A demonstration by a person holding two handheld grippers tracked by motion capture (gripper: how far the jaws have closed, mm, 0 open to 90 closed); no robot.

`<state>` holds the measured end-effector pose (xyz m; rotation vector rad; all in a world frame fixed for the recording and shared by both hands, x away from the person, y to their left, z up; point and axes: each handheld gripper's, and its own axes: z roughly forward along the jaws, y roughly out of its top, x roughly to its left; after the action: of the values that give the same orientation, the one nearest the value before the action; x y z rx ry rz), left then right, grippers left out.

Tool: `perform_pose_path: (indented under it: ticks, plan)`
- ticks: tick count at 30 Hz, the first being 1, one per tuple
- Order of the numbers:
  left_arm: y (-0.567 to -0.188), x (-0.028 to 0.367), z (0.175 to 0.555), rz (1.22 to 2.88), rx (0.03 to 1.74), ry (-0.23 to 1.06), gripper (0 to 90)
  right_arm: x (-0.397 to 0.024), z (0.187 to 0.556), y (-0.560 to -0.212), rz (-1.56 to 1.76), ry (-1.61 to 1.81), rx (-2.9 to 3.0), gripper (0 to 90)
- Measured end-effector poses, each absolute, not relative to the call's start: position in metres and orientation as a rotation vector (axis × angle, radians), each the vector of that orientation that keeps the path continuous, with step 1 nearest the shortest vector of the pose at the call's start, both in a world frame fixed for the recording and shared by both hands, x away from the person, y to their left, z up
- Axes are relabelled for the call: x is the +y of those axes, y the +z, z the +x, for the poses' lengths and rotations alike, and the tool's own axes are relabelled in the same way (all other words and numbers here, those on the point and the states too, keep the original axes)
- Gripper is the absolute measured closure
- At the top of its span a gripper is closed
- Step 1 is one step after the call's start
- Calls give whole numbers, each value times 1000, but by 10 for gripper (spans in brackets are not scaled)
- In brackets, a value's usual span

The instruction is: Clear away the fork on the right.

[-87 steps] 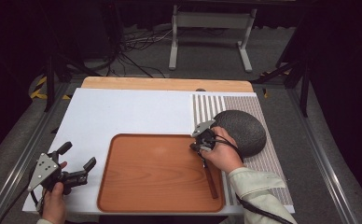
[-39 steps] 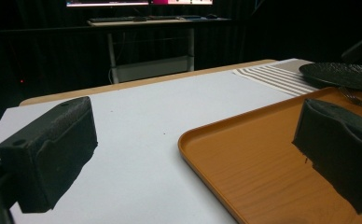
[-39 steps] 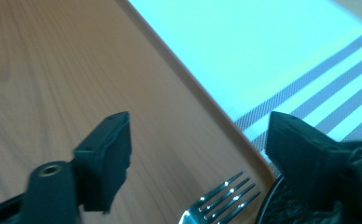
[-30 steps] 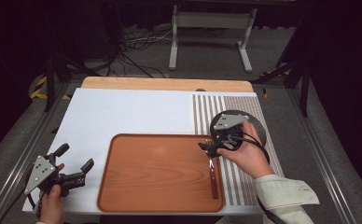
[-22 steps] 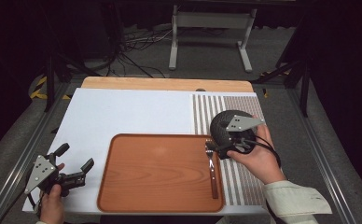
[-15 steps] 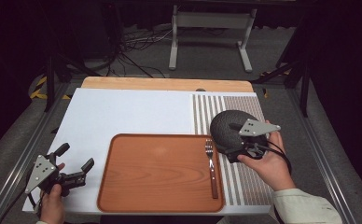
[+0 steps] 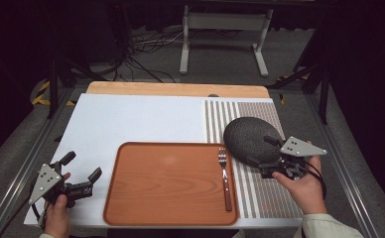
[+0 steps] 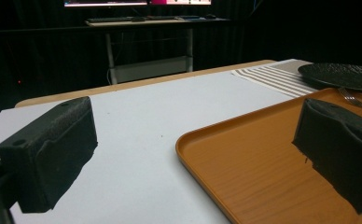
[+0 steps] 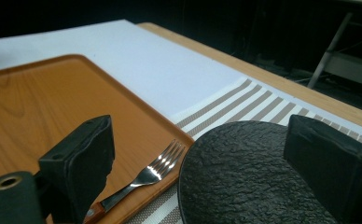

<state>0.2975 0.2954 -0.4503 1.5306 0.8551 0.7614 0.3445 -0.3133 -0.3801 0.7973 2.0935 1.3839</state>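
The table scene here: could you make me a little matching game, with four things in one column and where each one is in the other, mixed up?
Things:
1. fork
2. plate
3. tray
4. left gripper

Places:
A. on the striped mat, beside the tray
B. over the white sheet, at the table's near left corner
C. along the right edge of the tray
D. on the table in front of the person, between the two hands

Pairs: 1-C, 2-A, 3-D, 4-B. The right gripper is open at the plate's near edge.
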Motion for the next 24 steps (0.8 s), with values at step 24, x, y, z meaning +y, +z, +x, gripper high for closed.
perform_pose_path:
  ticks: [24]
  plan:
    - [-451, 296, 299, 1499, 854, 749, 3, -359, 324, -443, 875, 1516, 1942, 82]
